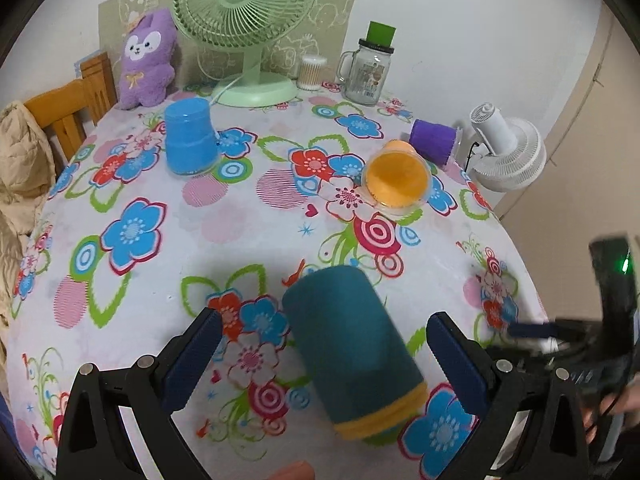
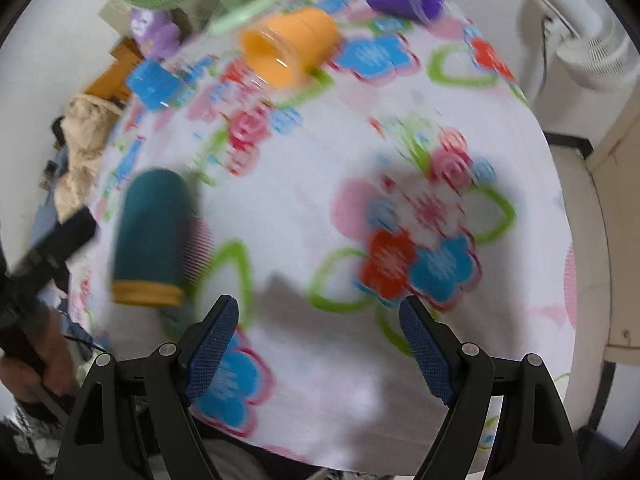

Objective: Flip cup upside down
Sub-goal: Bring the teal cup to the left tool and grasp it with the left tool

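The left tongs [image 1: 324, 354] stand wide, their blue pads on either side of the teal cup [image 1: 352, 350] without touching it. The teal cup lies on its side on the table [image 1: 248, 224], its closed end pointing away from the tongs and its yellow-banded rim toward them, slightly tilted across the gap. The right tongs [image 2: 318, 344] are also spread wide and hold nothing; in their blurred view the teal cup [image 2: 150, 236] lies off to their left, beyond the left pad, with bare flowered cloth between the fingers. In the left wrist view the right tongs appear as a dark blurred shape at the frame's right edge, beside the teal cup.

Farther from the teal cup, toward the back of the table, an orange cup [image 1: 398, 178] lies on its side with its mouth facing the camera. Just behind the orange cup a purple cup [image 1: 434, 138] also lies on its side near the table's edge. Well to the left of the orange cup a blue cup [image 1: 190, 142] stands mouth down. Beyond these, along the wall, stand a green fan [image 1: 244, 28], a purple plush toy [image 1: 148, 60] and a glass jar [image 1: 366, 74] with a handle.
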`<state>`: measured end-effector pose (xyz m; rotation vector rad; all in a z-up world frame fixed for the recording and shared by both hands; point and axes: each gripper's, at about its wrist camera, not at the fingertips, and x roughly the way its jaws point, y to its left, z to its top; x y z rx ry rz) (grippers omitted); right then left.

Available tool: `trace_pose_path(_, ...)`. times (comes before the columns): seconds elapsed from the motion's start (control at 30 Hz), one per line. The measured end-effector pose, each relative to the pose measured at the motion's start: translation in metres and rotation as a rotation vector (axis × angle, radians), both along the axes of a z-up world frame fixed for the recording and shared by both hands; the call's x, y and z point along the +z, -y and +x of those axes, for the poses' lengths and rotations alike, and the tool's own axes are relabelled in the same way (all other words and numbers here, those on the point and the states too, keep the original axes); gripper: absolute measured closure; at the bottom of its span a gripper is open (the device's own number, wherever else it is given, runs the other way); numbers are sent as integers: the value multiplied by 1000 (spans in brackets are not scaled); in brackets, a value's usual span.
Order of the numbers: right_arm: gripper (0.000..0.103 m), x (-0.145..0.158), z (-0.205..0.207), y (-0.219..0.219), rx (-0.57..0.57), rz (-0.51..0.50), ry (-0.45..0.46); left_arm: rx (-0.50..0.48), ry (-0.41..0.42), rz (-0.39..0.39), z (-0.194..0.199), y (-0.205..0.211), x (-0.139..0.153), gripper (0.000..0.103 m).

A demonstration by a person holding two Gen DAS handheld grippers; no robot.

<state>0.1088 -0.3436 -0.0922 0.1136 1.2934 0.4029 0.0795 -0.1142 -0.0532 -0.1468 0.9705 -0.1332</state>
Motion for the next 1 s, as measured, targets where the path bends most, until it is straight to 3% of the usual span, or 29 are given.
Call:
trace_pose_path(0.17,16,10,0,13,-14,5,23,21,-48,-11,19,8,-10,0)
trace_pose_path(0.4,16,34,-5,26,-8,105,105,45,-94,7,31,16,-23,0)
trace_pose_path(0.57,16,51,-10,23,-18,56,209,56,-121,11,35,17,-31,0)
trace_pose_path(0.83,16,50,-14,18,2,62,226,57,-147,4,37,19,-38,1)
trace_pose_path(0.9,16,50,-15,17,0,62,225,58,-148,3,37,19,-39,5)
trace_pose_path(1.0,16,50,-16,17,0,63,225,44,-158,-13,38,19,-42,29)
